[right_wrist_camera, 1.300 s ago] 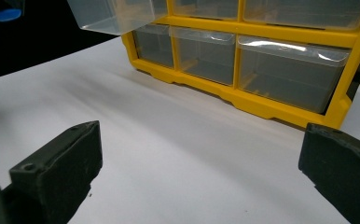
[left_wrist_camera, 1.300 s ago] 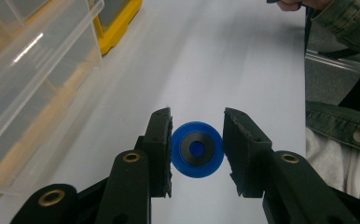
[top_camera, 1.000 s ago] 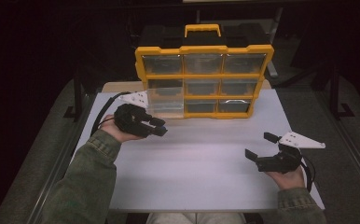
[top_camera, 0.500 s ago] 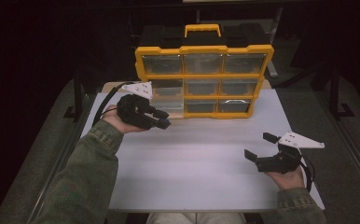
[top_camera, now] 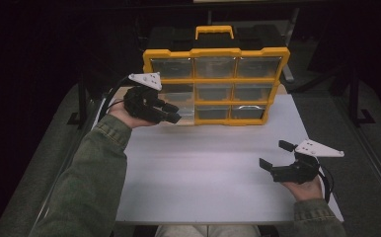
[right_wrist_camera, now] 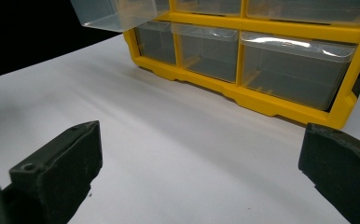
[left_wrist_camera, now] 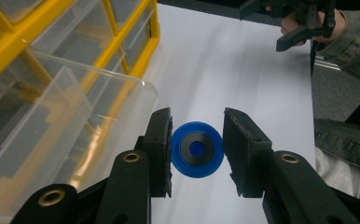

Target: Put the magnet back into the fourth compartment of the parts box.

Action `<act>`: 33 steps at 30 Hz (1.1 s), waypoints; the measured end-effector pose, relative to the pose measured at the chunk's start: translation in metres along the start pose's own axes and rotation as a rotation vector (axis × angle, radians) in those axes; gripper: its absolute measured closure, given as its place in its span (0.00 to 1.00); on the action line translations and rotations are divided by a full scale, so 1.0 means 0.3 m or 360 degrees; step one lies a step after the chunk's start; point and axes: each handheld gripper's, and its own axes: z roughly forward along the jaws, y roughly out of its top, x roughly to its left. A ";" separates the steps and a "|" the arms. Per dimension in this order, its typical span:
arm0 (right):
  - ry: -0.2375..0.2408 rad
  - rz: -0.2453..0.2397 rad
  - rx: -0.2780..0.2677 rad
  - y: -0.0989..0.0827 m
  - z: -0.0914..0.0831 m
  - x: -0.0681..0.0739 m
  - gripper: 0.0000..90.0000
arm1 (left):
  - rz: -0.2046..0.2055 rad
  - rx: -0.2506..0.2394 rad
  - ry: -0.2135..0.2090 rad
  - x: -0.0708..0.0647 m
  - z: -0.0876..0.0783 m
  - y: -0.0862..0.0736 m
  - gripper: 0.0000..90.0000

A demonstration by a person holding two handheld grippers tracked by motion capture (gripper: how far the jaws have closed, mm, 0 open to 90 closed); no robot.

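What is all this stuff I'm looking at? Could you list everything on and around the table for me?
Drawer cabinet: one, yellow frame with a yellow handle, standing at the far edge of the table.
Drawers: nine, clear plastic, three rows of three in the cabinet.
Pulled-out drawer: one of the nine, clear, sticking out at the cabinet's left side beside the left tongs.
Disc: one, blue with a dark centre, between the jaws of the left tongs.
Table: one, white top, in front of the person.
Left tongs: one, black, raised near the cabinet's left side, disc between its jaws.
Right tongs: one, black, open, low at the table's right.
Sleeves: two, green.
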 end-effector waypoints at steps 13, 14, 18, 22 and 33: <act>0.0001 0.0007 0.0004 -0.001 -0.001 -0.001 0.00 | -0.0016 -0.0011 0.0006 0.062 0.013 0.041 0.70; 0.0000 0.0006 0.0004 -0.001 0.000 -0.001 0.00 | -0.0023 -0.0008 0.0012 0.066 0.016 0.042 0.70; 0.0001 0.0001 0.0007 -0.002 0.001 -0.001 0.00 | -0.0044 0.0009 0.0032 0.090 0.030 0.041 0.70; 0.0003 -0.0004 0.0010 -0.002 0.002 0.000 0.00 | -0.0077 0.0012 0.0045 0.117 0.036 0.039 0.70; 0.0005 -0.0004 0.0023 -0.004 0.006 0.000 0.00 | -0.0107 0.0039 0.0099 0.160 0.050 0.041 0.70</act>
